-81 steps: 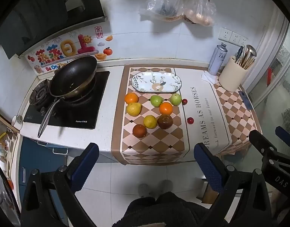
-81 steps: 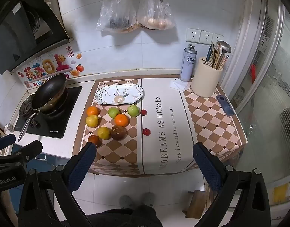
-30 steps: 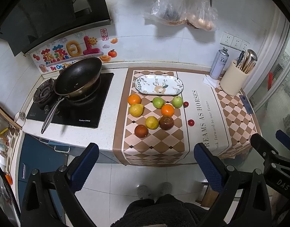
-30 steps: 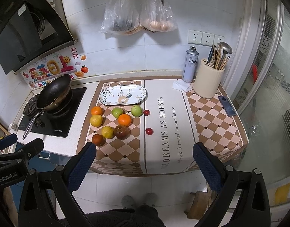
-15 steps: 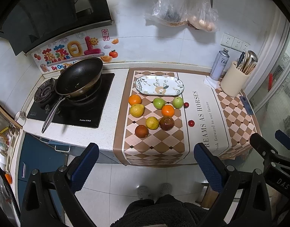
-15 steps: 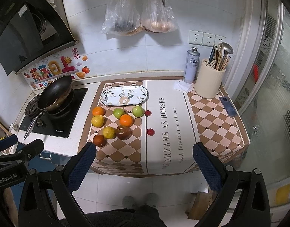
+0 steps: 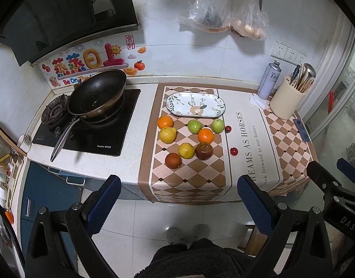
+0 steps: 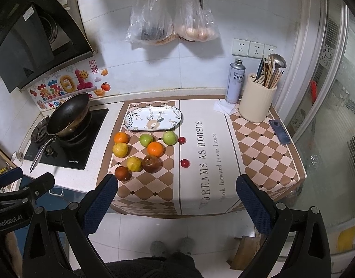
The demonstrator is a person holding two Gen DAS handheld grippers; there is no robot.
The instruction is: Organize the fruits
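Several fruits lie loose on the checkered mat (image 7: 189,180): two oranges (image 7: 205,135), two green apples (image 7: 194,126), two yellow citrus (image 7: 167,135), a dark red apple (image 7: 204,151), a brown-red fruit (image 7: 173,160) and two small red fruits (image 7: 234,151). An empty oval patterned plate (image 7: 195,105) lies behind them; it also shows in the right wrist view (image 8: 153,118). My left gripper (image 7: 178,202) is open and empty, held back from the counter over the floor. My right gripper (image 8: 176,200) is open and empty too, in front of the counter edge.
A black wok (image 7: 97,96) sits on the stove at the left. A spray can (image 8: 235,81), a utensil holder (image 8: 257,100) and a phone (image 8: 279,131) stand at the right. Plastic bags (image 8: 172,20) and scissors hang on the wall. My feet show on the tiled floor.
Both grippers have drifted slightly toward the counter and upward. The fruits and plate have not moved.
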